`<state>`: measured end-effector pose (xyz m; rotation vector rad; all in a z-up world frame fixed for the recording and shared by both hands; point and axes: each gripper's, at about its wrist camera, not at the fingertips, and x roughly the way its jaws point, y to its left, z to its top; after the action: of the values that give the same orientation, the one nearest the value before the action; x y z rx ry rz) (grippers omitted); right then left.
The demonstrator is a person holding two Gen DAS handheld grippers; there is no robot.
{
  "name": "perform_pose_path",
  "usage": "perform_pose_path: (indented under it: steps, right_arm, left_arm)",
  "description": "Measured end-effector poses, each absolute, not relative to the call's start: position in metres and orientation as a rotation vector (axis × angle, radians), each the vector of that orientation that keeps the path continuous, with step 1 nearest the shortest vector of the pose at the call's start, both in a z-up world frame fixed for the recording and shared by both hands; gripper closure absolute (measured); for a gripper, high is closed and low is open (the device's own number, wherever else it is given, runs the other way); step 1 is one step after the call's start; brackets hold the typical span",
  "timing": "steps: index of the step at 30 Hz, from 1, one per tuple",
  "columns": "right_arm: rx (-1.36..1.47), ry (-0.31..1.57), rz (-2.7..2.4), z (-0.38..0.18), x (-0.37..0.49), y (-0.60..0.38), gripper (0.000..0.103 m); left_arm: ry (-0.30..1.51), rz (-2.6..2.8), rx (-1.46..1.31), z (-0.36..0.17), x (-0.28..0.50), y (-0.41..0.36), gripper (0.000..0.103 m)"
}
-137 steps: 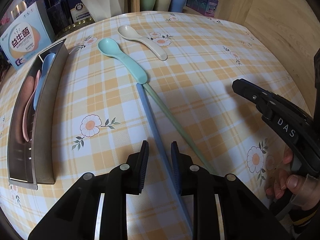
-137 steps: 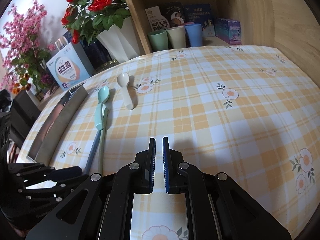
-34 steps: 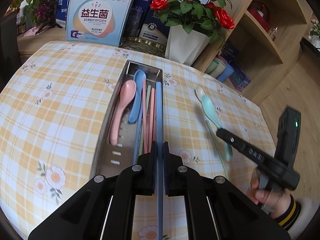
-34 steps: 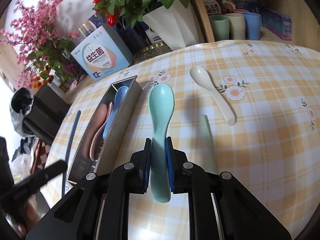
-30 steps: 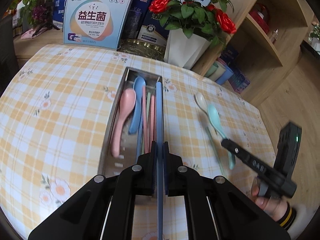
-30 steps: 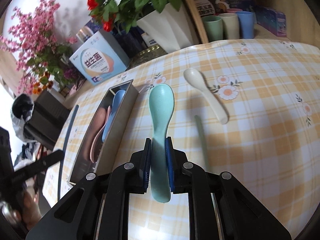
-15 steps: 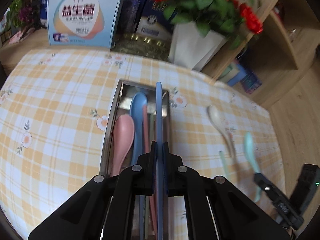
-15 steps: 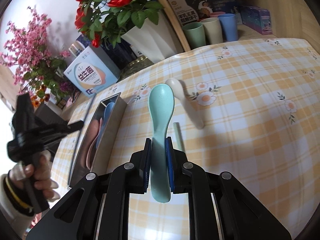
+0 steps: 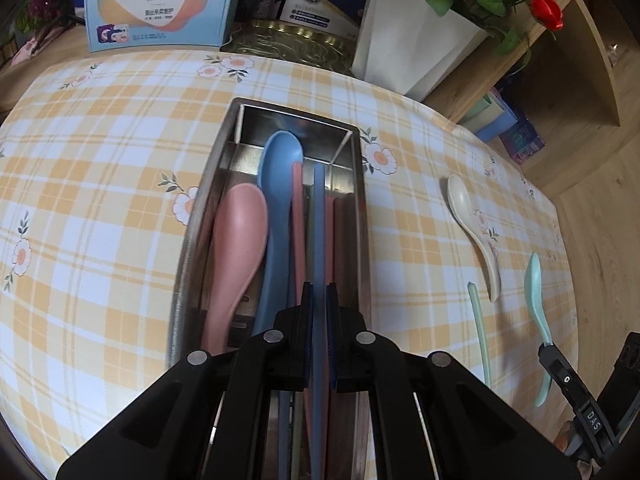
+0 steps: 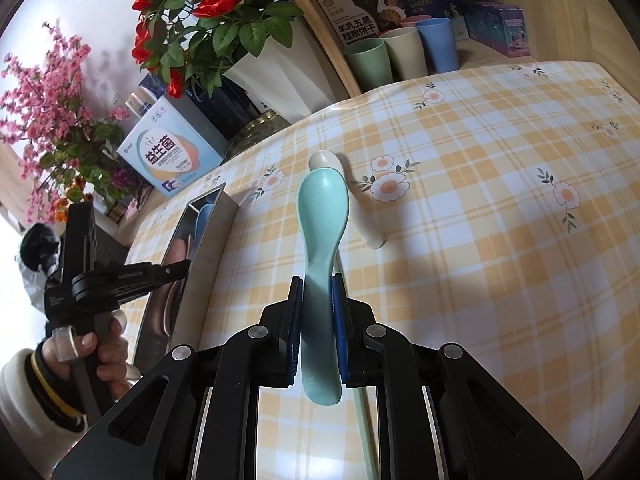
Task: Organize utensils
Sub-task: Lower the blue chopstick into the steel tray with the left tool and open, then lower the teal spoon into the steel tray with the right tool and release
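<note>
our left claw point(image 9: 319, 312) is just loosening round the blue chopstick point(image 9: 319, 240) over the metal tray point(image 9: 362, 216), right claw point(image 10: 317, 320) clamped on the teal spoon point(image 10: 322, 216).

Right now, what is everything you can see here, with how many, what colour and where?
tablecloth: one, yellow check with flowers, over the table
metal tray: one, silver, on the cloth
pink spoon: one, in the tray
blue spoon: one, in the tray
pink chopsticks: at least two, in the tray
cream spoon: one, on the cloth
mint chopstick: one, on the cloth beside the cream spoon
cups: green, cream, blue, with a pink rim behind, on the shelf
box: one, light blue, behind the table
vase: one, white, holding red roses
left gripper: black, holding a blue chopstick over the tray
right gripper: black, holding a mint spoon
</note>
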<state>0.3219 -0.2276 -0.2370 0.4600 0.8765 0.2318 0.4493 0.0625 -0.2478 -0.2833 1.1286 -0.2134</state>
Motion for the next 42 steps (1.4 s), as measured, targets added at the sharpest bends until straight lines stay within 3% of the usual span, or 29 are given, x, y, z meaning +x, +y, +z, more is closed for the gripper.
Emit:
perform_pose_path:
  steps: [3, 8, 11, 14, 16, 19, 22, 42]
  right_arm:
    - [0.459, 0.876, 0.234, -0.236, 0.32, -0.227, 0.089]
    - [0.461, 0.88, 0.239, -0.233, 0.319, -0.223, 0.089]
    - [0.459, 0.885, 0.244, -0.23, 0.318, -0.218, 0.089]
    - [0.454, 0.9, 0.25, -0.228, 0.318, -0.21, 0.089]
    - [0.444, 0.912, 0.255, -0.226, 0.318, -0.203, 0.089]
    - [0.415, 0.93, 0.271, -0.222, 0.318, -0.188, 0.089]
    - [0.386, 0.945, 0.304, -0.217, 0.319, -0.169, 0.089]
    - [0.24, 1.166, 0.377, -0.222, 0.36, -0.015, 0.089]
  left_arm:
    - [1.108, -0.224, -0.279, -0.24, 0.447, 0.065, 0.084]
    - [1.059, -0.246, -0.236, -0.217, 0.436, 0.069, 0.079]
    - [1.021, -0.259, -0.187, -0.202, 0.424, 0.071, 0.069]
    - [0.985, -0.279, -0.136, -0.189, 0.406, 0.074, 0.048]
    - [0.951, -0.286, -0.093, -0.182, 0.391, 0.078, 0.024]
    - [0.92, -0.275, -0.054, -0.177, 0.376, 0.085, 0.011]
    - [0.91, -0.241, -0.03, -0.176, 0.36, 0.099, 0.006]
    - [0.856, -0.219, -0.129, -0.173, 0.309, 0.185, 0.006]
